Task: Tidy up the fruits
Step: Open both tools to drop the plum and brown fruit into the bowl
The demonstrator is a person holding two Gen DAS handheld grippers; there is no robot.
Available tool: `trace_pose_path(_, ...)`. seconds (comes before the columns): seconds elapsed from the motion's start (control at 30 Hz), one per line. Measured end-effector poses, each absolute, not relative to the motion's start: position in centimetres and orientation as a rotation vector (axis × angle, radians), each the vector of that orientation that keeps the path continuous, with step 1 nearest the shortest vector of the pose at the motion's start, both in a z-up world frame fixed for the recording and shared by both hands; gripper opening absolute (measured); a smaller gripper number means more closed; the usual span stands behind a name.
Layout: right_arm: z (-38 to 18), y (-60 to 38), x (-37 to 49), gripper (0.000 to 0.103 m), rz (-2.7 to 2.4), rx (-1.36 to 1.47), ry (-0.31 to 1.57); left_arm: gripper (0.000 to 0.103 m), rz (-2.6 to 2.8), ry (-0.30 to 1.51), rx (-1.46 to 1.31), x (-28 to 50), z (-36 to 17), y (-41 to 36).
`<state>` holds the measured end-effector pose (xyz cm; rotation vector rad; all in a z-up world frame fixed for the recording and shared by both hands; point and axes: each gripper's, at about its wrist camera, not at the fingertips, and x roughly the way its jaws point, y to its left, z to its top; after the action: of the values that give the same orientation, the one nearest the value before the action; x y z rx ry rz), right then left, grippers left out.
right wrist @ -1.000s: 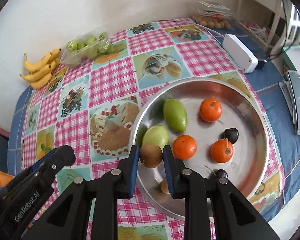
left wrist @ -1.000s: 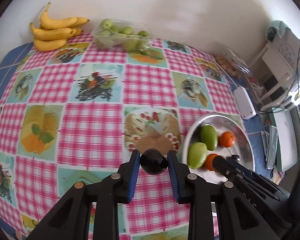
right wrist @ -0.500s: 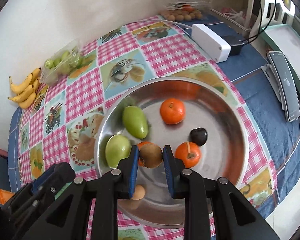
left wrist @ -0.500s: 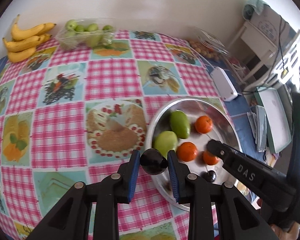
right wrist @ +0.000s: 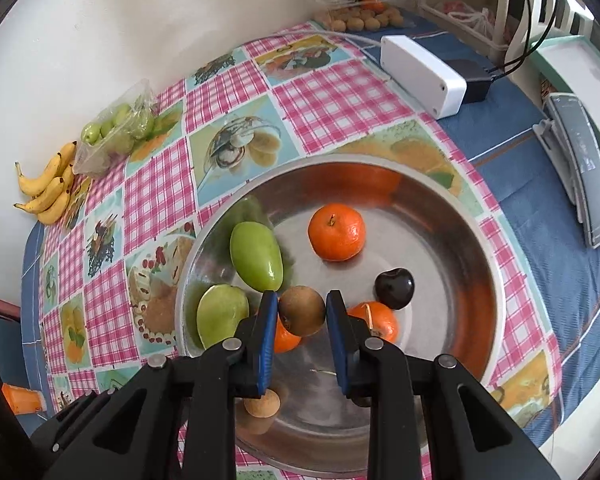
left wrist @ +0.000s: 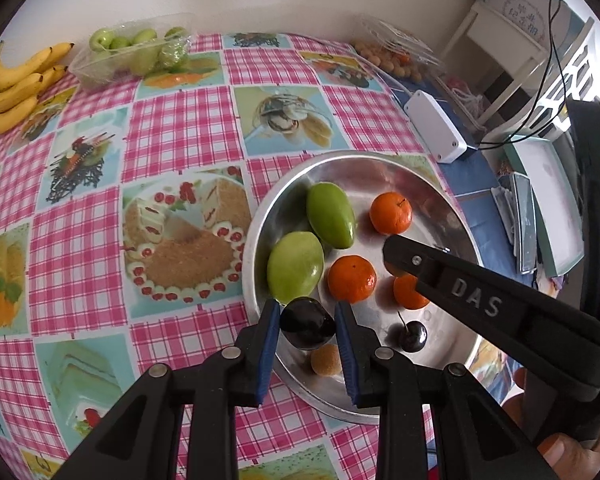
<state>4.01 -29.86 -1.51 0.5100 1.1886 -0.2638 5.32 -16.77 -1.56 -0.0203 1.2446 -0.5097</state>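
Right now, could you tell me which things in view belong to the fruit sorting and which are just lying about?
Part of the job:
- dark plum in the left gripper
- kiwi in the right gripper
- steel bowl holding green mangoes, oranges, a cherry
- bananas
- tub of green fruit

Lying about:
- white box
- black adapter

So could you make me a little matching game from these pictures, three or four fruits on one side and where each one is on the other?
Things:
1. dark plum
2. brown kiwi
3. bananas
4. small cherry

Places:
A. lying in the metal tray
B. on the table by the wall
C. gripped in the left tool
D. gripped in the right tool

Pairs: 1-C, 2-D, 3-B, 4-A
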Motion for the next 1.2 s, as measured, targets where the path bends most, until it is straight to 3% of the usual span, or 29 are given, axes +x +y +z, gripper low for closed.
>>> trace_pose_path(1.2, -3.3, -30.3, 4.9, 0.028, -0.295, 0.521, 1.221, 0.032, -0.494, 1.31, -0.003, 5.7, -3.8, -17.8)
